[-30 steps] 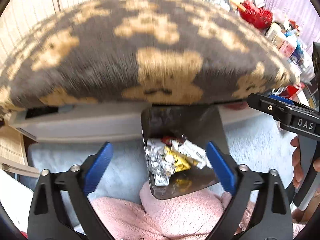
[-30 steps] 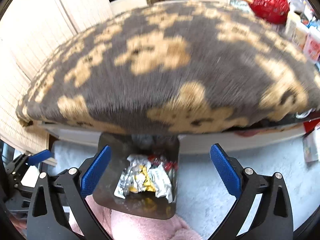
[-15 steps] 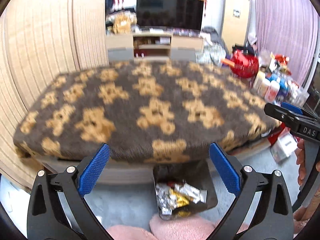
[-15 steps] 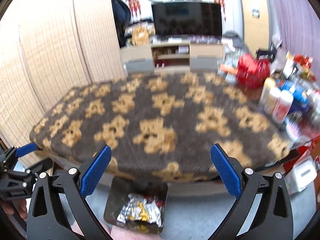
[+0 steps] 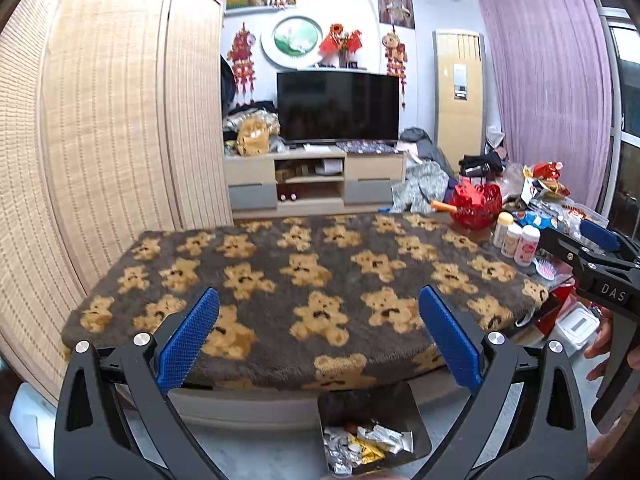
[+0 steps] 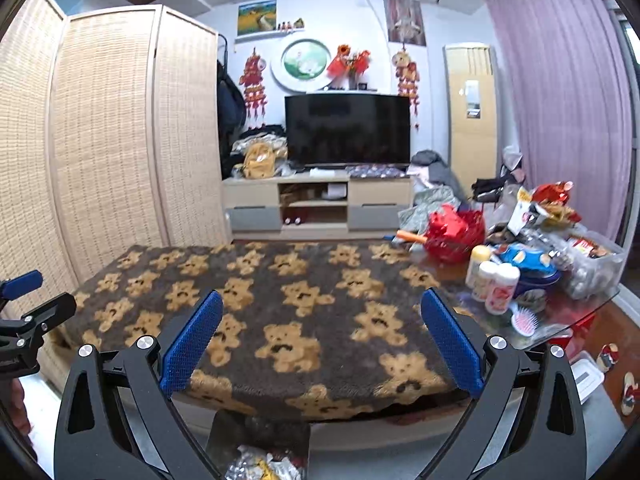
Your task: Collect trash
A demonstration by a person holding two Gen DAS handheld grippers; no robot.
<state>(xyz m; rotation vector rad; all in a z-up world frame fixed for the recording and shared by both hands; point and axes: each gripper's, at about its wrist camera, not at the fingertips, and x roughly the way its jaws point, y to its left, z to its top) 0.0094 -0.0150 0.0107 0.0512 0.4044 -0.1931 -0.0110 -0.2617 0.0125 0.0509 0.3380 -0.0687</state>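
A dark trash bin [image 5: 416, 416] stands on the floor against the table's front edge, holding crumpled silver, white and yellow wrappers [image 5: 362, 444]. It also shows at the bottom of the right wrist view [image 6: 260, 432]. My left gripper [image 5: 318, 344] is open and empty, raised above the bin and facing the table. My right gripper [image 6: 320, 344] is open and empty too, at about the same height. The right gripper's body shows at the right edge of the left wrist view [image 5: 600, 268].
A low table under a brown bear-print blanket [image 5: 304, 280] fills the middle. Bottles, a red basket [image 5: 476, 204] and clutter crowd its right end. A woven screen [image 5: 100, 160] stands left, a TV and cabinet [image 5: 316, 184] behind.
Both grippers have risen and pulled back from just above the bin. The view has tilted up from the bin to the whole table and room. Both stay open.
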